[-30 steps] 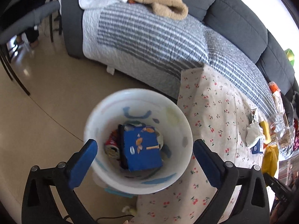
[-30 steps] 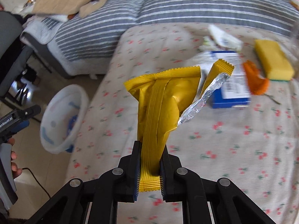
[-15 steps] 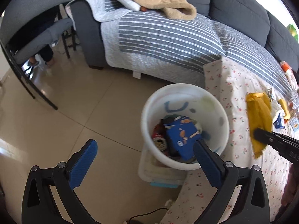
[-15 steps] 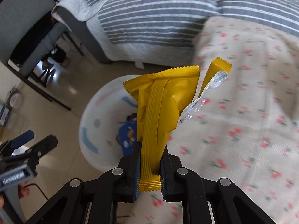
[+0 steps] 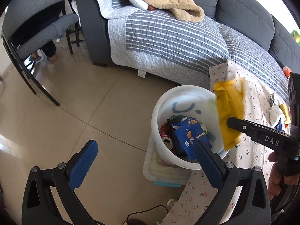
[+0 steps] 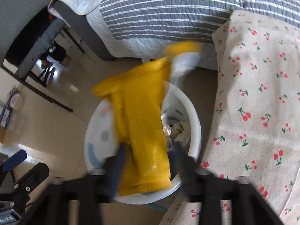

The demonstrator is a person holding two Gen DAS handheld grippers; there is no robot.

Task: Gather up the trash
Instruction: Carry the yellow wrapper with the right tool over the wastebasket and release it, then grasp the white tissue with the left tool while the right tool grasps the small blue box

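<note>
A yellow snack wrapper (image 6: 142,127) hangs blurred over the white trash bin (image 6: 196,127), loose between the spread fingers of my right gripper (image 6: 148,161), which is open. From the left wrist view the same wrapper (image 5: 228,108) sits at the right rim of the bin (image 5: 155,112), with the right gripper (image 5: 231,121) at its lower edge. The bin holds a blue packet (image 5: 187,136), a can (image 5: 166,142) and other scraps. My left gripper (image 5: 146,161) is open and holds nothing, low beside the bin on its near side.
The bin stands on a clear plastic box (image 5: 161,174) on the tiled floor. A cherry-print cloth (image 6: 258,97) covers the table to the right, with more litter (image 5: 275,110) on it. A sofa with a striped quilt (image 5: 168,37) is behind, a chair (image 5: 37,28) at left.
The right gripper has moved over the bin and opened; the yellow wrapper, clamped before, now slips loose between its fingers. The left gripper has drawn back from the bin and stays open.
</note>
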